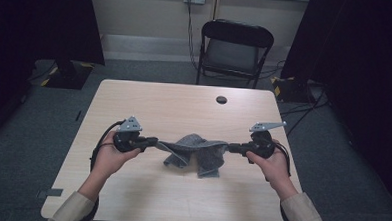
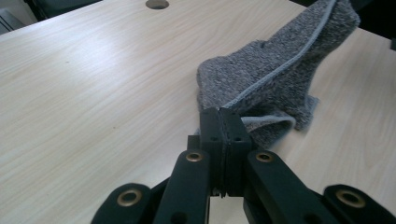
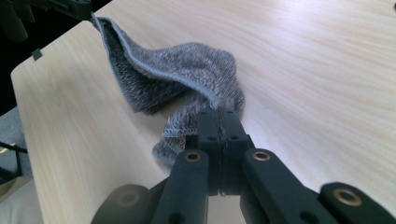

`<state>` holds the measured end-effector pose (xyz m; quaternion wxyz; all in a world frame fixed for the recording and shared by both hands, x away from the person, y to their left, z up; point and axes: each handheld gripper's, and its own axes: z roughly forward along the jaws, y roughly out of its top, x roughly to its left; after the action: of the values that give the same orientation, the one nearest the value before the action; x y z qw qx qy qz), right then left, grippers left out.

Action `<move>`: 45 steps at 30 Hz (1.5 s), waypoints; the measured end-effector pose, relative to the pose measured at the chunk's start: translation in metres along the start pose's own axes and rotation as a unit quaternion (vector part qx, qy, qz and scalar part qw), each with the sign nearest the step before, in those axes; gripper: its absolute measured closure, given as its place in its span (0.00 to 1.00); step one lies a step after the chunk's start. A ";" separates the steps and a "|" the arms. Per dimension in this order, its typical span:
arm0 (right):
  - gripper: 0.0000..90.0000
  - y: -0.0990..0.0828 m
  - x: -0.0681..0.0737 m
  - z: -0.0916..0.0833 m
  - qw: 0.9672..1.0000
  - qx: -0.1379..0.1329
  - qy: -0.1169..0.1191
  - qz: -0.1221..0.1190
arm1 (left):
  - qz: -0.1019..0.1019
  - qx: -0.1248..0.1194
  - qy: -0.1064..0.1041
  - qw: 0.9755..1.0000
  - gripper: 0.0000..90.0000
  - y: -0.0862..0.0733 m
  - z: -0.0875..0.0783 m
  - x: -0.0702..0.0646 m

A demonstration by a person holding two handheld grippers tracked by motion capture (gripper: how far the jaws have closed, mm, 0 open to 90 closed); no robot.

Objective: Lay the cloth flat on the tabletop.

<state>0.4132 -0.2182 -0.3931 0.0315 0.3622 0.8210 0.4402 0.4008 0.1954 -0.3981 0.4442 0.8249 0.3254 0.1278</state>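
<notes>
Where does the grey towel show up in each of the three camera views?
High view: the grey towel hangs at centre, stretched between the left gripper and the right gripper.
Left gripper view: it runs from the shut jaws at lower centre up to the top right corner.
Right gripper view: it runs from the shut jaws up to the top left.
Shared landmark: the light wooden table, seen under the towel in every view.

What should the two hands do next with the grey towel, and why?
Probably pull the grippers a little farther apart. The left gripper and right gripper each pinch an end of the grey towel, yet its middle sags in bunched folds toward the table.
</notes>
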 end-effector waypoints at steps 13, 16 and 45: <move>1.00 0.030 -0.025 0.015 1.000 0.000 0.004 0.020 | -0.012 0.002 0.002 1.000 0.99 0.026 0.016 0.032; 1.00 0.035 -0.030 0.017 1.000 -0.001 -0.001 0.026 | -0.014 0.003 0.005 1.000 0.99 0.029 0.019 0.038; 0.75 0.073 -0.086 0.048 0.977 -0.080 -0.166 0.106 | -0.057 -0.112 0.135 0.983 0.62 0.058 0.071 0.087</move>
<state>0.5358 -0.2128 -0.3907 0.1495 0.5114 0.7233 0.4393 0.5268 0.1834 -0.3987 0.4925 0.7249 0.4125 0.2486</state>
